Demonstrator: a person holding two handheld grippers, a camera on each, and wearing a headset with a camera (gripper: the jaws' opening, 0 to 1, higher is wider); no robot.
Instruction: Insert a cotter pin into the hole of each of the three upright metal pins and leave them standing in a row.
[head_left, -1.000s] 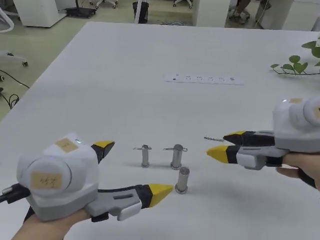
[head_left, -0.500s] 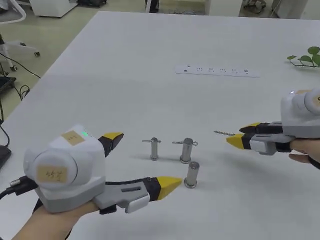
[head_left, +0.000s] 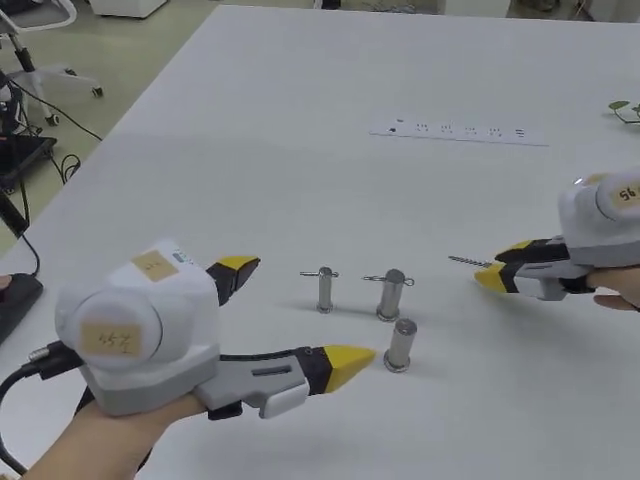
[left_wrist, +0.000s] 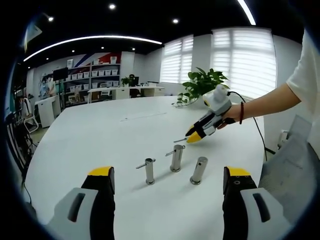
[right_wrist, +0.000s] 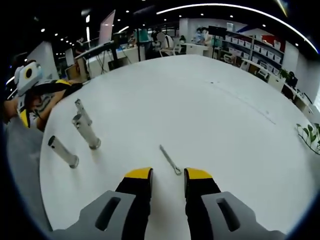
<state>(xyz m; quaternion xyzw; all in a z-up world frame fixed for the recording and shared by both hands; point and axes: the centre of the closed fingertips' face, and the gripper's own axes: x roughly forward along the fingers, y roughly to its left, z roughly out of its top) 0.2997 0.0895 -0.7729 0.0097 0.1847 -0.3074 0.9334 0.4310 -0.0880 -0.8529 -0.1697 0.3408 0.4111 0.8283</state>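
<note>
Drawn back from the three metal pins (head_left: 390, 296) since a second ago, the right hand-held gripper (head_left: 487, 276) clenches one cotter pin (head_left: 465, 262) in the head view; two pins carry cotters, the nearest stands bare. Left gripper view: left hand-held gripper (left_wrist: 168, 172) released, wide, facing all three. Right gripper view: open surface (right_wrist: 215, 100) all around, edges far.
</note>
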